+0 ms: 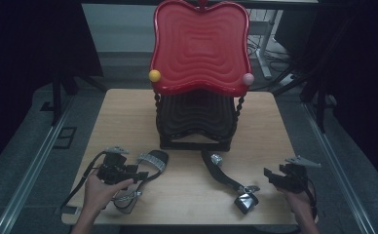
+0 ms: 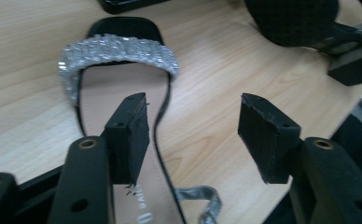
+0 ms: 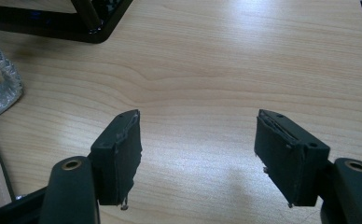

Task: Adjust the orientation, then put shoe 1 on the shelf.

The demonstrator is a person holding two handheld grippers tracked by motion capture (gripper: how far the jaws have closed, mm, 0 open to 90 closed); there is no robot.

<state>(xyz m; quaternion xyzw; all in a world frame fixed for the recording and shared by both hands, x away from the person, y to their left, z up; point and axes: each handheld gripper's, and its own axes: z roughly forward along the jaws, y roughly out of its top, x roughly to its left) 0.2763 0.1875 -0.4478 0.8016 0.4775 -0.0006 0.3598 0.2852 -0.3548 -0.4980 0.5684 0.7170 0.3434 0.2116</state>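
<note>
the left gripper [image 2: 193, 135] hangs spread over the black sandal with a glittery silver strap [image 2: 118, 56] lying flat on the pale wooden counter [image 2: 25, 116] — nothing pinched — the right gripper [image 3: 198, 149] equally spread.

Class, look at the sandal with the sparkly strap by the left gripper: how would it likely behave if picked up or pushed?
The sandal lies flat on its sole, so a push would probably slide it, not tip or roll it. Its thin sole looks light. The loose ankle strap would likely dangle when lifted, and the glittery band may give under pinching.
</note>
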